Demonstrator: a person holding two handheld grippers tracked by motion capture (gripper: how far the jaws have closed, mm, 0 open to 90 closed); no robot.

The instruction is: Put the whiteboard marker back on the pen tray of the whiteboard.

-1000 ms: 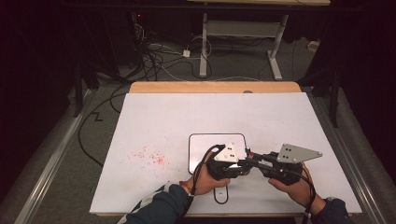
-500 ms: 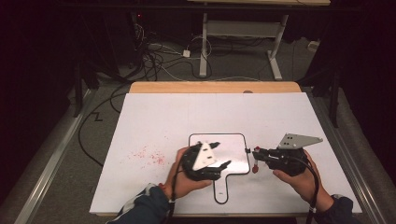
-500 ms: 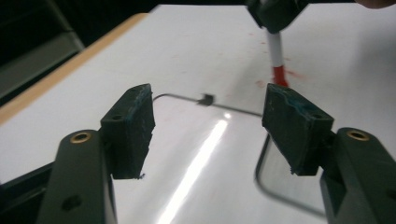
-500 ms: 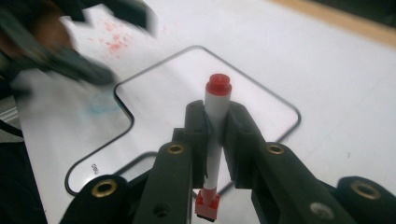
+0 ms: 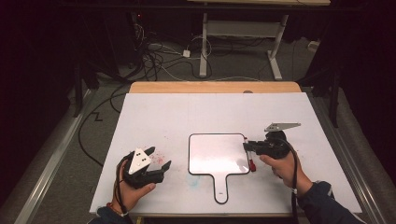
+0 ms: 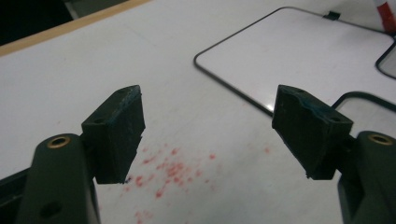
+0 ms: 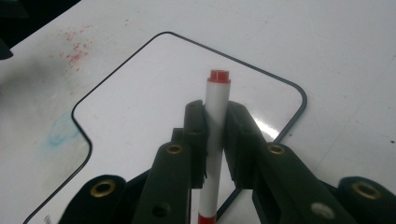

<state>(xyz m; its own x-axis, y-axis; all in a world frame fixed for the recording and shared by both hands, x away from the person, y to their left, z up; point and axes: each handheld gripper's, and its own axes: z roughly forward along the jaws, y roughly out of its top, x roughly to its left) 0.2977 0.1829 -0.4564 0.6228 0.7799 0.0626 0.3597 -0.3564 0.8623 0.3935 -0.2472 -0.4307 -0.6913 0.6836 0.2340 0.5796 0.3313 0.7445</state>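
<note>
White table (image 5: 187, 112) with a wooden strip along its far edge; dark floor behind with loose cables (image 5: 163, 60) and a desk frame (image 5: 238, 32). A patch of red speckles (image 5: 156, 154) marks the table left of the board, and a faint blue smear (image 5: 194, 183) sits near the board's lower left corner.

Small whiteboard (image 5: 217, 156) lies flat mid-table, thin black rim, rounded corners, short handle (image 5: 221, 191) pointing toward the person. Its surface is blank and glossy with a glare spot near its right edge. Nothing rests on it.

Right gripper (image 5: 247, 146) sits at the board's right edge, held in the right hand (image 5: 280, 161). Its jaws are clamped on a marker (image 7: 215, 135): white barrel, red end cap, another red band lower down. In the right gripper view the marker runs up between the jaws with its red tip over the board. The marker's lower end is cut off by the frame bottom.

Left gripper (image 6: 210, 135) is over the table left of the board, well apart from it, held in the left hand (image 5: 133, 189). Jaws wide apart, holding nothing; the red speckles show below them. Blue-green staining on the pad edges.

Both forearms are cut off at the bottom of the high view.
</note>
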